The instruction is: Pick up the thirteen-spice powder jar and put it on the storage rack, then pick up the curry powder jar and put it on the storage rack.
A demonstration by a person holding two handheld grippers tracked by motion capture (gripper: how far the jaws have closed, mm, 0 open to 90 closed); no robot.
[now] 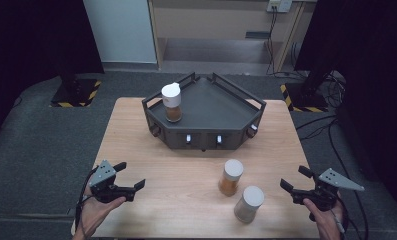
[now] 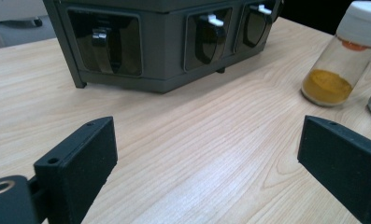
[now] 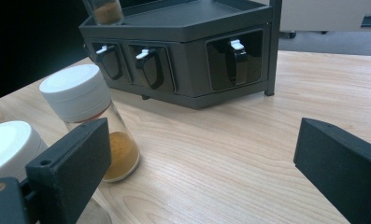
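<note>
A dark grey corner rack (image 1: 221,107) stands at the back middle of the wooden table (image 1: 136,145). One white-capped spice jar (image 1: 172,102) with brown powder stands on its left side. Two more jars stand on the table in front of it: one with orange powder (image 1: 230,177) and one nearer me (image 1: 248,204). My left gripper (image 1: 132,175) is open near the front left, its jaws wide apart over bare wood. My right gripper (image 1: 296,178) is open at the front right, to the right of the two jars. The orange jar (image 3: 87,116) appears beside the right gripper's left jaw.
The rack's front (image 2: 169,42) carries hooks with white tips (image 2: 214,19). Black-and-yellow striped stand bases (image 1: 76,92) sit on the grey floor beyond the table. Cables (image 1: 331,145) run along the floor at the right.
</note>
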